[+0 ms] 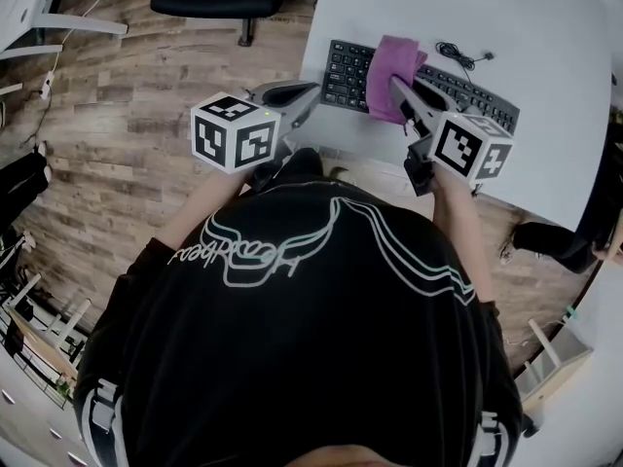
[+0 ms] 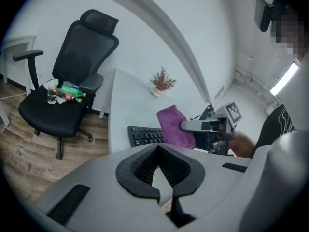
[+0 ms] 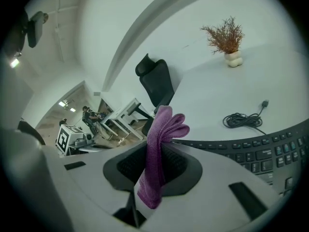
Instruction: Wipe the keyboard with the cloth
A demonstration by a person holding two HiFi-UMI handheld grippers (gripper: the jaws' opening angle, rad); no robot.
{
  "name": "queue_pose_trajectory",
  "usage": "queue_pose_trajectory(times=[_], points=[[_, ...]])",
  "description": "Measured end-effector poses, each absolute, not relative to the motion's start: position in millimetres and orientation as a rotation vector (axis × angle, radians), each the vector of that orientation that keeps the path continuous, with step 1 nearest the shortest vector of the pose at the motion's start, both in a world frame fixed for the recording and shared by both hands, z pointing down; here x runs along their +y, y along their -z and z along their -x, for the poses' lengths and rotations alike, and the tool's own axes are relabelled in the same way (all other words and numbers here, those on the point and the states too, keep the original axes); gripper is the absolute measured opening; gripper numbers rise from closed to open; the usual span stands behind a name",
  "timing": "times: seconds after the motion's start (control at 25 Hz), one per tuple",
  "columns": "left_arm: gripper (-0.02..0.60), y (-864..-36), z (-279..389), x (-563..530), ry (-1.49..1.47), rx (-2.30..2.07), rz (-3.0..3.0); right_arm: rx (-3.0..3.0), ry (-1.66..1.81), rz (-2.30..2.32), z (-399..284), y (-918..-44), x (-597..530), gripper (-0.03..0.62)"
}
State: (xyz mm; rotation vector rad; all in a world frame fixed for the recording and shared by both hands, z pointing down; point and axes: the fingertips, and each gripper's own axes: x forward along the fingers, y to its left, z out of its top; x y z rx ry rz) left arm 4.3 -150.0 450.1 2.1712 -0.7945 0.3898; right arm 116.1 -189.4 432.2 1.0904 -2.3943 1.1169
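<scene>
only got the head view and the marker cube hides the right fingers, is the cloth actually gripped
observer: yes, the right gripper has its fingers shut on the purple cloth, which sticks up folded between them.
operator: and the left one
observer: the left gripper is shut with nothing between its fingers.
operator: anything else on the table
observer: a dried plant in a small white pot stands at the far side of the table.
</scene>
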Motion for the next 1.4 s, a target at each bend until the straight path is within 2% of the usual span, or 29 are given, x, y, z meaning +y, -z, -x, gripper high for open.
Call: queue_pose_trajectory(times=[0.36,1.4], points=[[0.003,-456,40,-157,-0.370,-0.852,-2.128,-2.413,-1.103,-0.926,-33,-451,-190,0.057],[0.003,-460,43,-160,-0.383,-0.860,-2.114,-2.313,-1.103,-0.929,-33,-495,-193,0.058]])
